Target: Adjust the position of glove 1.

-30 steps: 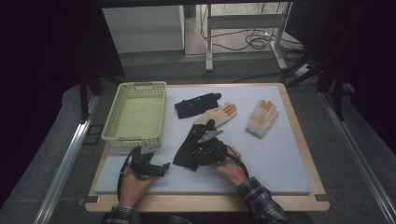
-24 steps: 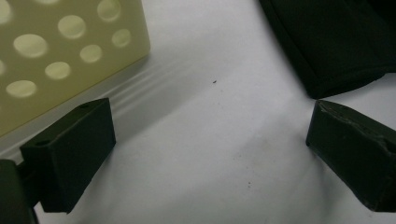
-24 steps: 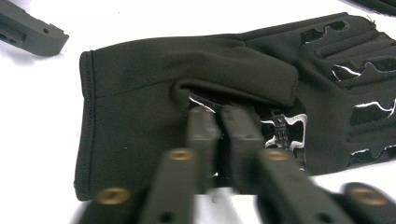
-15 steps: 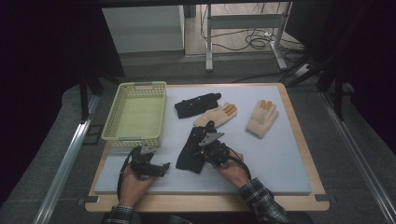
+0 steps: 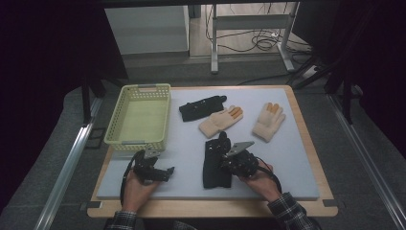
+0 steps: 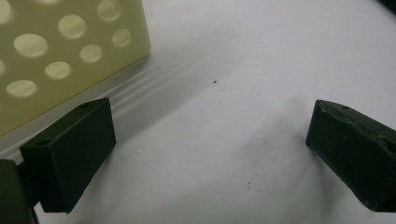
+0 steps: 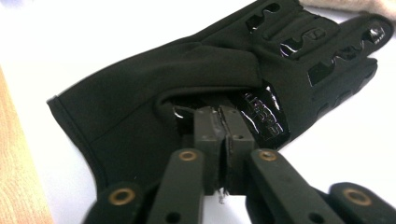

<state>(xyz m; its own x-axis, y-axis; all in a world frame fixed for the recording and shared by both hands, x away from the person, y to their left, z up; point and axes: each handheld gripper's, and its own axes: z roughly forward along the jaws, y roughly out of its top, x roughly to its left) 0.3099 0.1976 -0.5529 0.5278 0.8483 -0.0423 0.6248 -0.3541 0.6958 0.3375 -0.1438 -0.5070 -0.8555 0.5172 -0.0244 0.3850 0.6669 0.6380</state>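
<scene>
High view: white pad (image 5: 297,158) on a wood-edged surface (image 5: 306,209), grey carpet around it, dark room, cables on the floor at 12 o'clock.

Near black glove (image 5: 214,163): lies flat at 6 o'clock on the pad, cuff toward the person, finger end toward 12. Right gripper view shows matte black fabric with glossy raised print across the back and knuckles; cuff edge lies near the wood border.

Right gripper (image 5: 229,161) sits over the glove's right edge. Its fingers (image 7: 208,128) have just been easing apart a little but are nearly together, pinching a raised fold of glove fabric.

Left gripper (image 5: 165,171) at 7 o'clock, just below the basket (image 5: 116,132). Left gripper view: fingers (image 6: 70,149) wide apart, bare pad between them, perforated basket wall (image 6: 56,60) at 10 o'clock.

Count: 2 black gloves (second black glove (image 5: 201,107) at 12 o'clock), 2 cream gloves with orange tips (left cream glove (image 5: 220,120), right cream glove (image 5: 268,121)), 1 pale yellow basket, 2 grippers.
</scene>
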